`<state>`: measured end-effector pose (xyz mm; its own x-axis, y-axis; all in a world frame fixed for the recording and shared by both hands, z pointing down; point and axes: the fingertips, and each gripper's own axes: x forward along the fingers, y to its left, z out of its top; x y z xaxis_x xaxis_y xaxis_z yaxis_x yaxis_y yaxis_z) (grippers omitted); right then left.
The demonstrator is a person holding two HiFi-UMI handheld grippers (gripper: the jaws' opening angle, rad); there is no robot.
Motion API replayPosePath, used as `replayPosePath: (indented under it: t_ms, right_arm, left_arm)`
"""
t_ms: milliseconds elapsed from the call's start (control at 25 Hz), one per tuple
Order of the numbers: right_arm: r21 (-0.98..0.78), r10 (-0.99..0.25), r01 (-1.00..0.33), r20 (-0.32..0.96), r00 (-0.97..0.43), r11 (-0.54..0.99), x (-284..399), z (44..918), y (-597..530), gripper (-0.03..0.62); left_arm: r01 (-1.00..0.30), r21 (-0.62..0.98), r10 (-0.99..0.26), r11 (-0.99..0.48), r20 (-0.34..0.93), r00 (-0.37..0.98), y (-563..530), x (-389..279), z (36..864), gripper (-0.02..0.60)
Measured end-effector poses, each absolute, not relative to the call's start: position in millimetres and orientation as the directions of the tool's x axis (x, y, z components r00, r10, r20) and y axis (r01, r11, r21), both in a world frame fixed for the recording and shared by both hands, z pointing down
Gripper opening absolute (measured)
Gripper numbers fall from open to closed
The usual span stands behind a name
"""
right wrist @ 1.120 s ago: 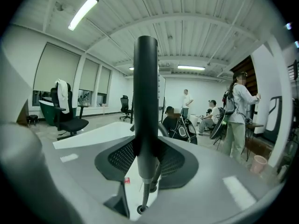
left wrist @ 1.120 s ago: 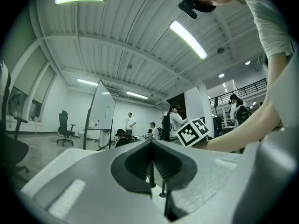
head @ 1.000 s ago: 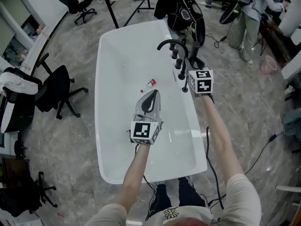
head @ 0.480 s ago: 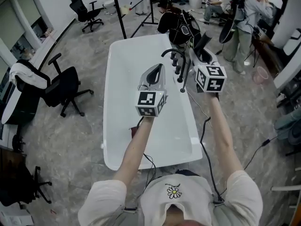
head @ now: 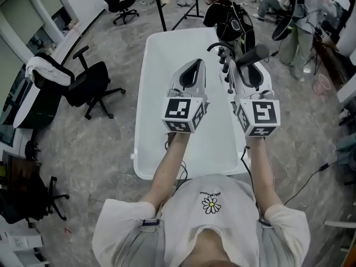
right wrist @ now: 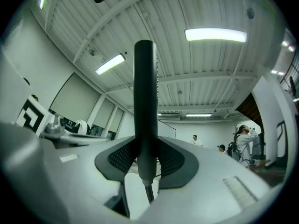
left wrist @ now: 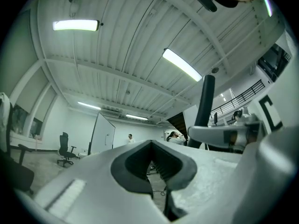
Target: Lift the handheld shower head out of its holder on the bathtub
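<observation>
Head view: white bathtub sits in the middle of a grey floor, w/ a dark faucet on its far right rim. Both arms are stretched out over the tub. The right gripper is up over the tub's right edge, just this side of the faucet, and it's got the shower head, a dark stick shape lying across the gripper tips and pointing off to the right. It's up in the air, not touching the rim afaict. The holder itself I can't pick out from here. The left gripper hovers over the middle of the tub w/ nothing in it. There's a black office chair to the left of the tub and ppl standing around in the back.

Left gripper view: pads are together at the tips, nothing between them, pointing up at the ceiling lights. Off to the right you can see the other gripper w/ the dark handle standing upright.

Right gripper view: jaws are clamped on the shower head handle from both sides. The handle stands straight up btw the pads, and the ribbed hose hangs out the bottom end.
</observation>
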<state>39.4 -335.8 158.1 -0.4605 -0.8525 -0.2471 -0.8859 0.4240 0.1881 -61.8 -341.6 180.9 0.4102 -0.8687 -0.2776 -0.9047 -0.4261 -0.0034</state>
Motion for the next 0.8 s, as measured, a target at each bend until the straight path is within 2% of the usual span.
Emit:
replayPosePath:
  t_ms: [440, 800]
  right_arm:
    - [0.15, -0.835, -0.869, -0.242, -0.495, 0.472, 22, 194, -280, 0.158]
    - [0.107, -0.842, -0.876, -0.242, -0.482, 0.47, 30, 194, -282, 0.158]
  left_arm:
    - [-0.941, -0.028, -0.892, -0.338, -0.311, 0.329, -299, -87, 173, 0.001]
    - [-0.933, 0.008, -0.891, -0.36, -0.3, 0.341, -294, -85, 175, 0.0]
